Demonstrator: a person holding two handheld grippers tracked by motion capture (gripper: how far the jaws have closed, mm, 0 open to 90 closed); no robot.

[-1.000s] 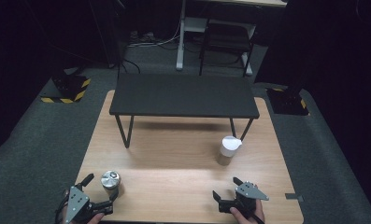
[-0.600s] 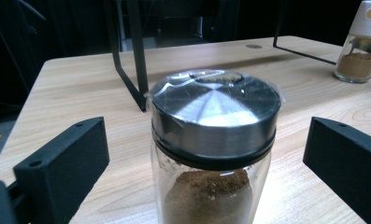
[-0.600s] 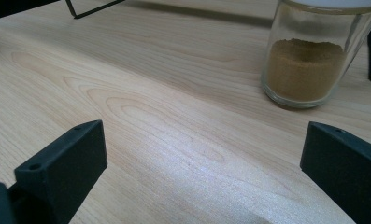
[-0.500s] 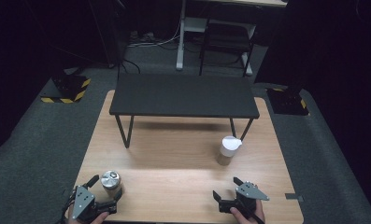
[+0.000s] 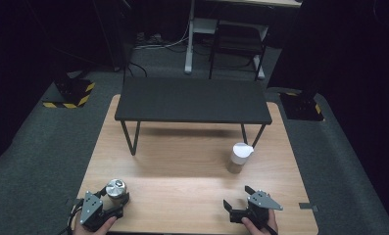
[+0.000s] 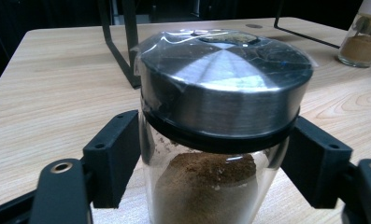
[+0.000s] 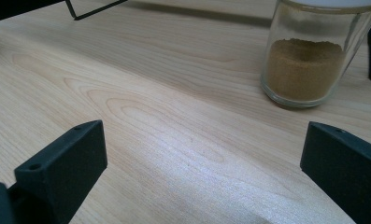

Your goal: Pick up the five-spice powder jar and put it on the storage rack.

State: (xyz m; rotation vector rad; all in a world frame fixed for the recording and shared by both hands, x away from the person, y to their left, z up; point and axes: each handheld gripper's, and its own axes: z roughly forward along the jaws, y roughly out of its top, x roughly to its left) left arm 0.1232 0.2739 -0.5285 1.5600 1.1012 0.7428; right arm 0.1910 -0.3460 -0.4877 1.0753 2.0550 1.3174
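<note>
Light wood-grain table [image 5: 182,166] on dark grey carpet; room behind is dark, with a chair [image 5: 238,44] and desk leg past the far edge and 2 yellow-black striped blocks [image 5: 72,93] on the floor to either side. Landmark: black shelf [image 5: 192,100], a flat matte top on thin metal legs, standing across the far half of the table. Steel-lid jar [image 5: 116,188] sits well in front of the shelf's left leg, near the table's front-left corner: clear glass, brown powder about half full, round brushed-metal lid on a black ring, clear film over the lid. Left gripper [image 5: 114,199] is at this jar; in the left gripper view the 2 black jaws flank the glass [image 6: 211,186] on both sides, close to it, but contact cannot be told. White-lid jar [image 5: 240,156] stands just in front of the shelf's right leg: clear glass, tan powder. Right gripper [image 5: 238,200] rests in front of that jar, well apart from it, jaws wide with bare wood between. Nothing lies between either gripper and its jar.
</note>
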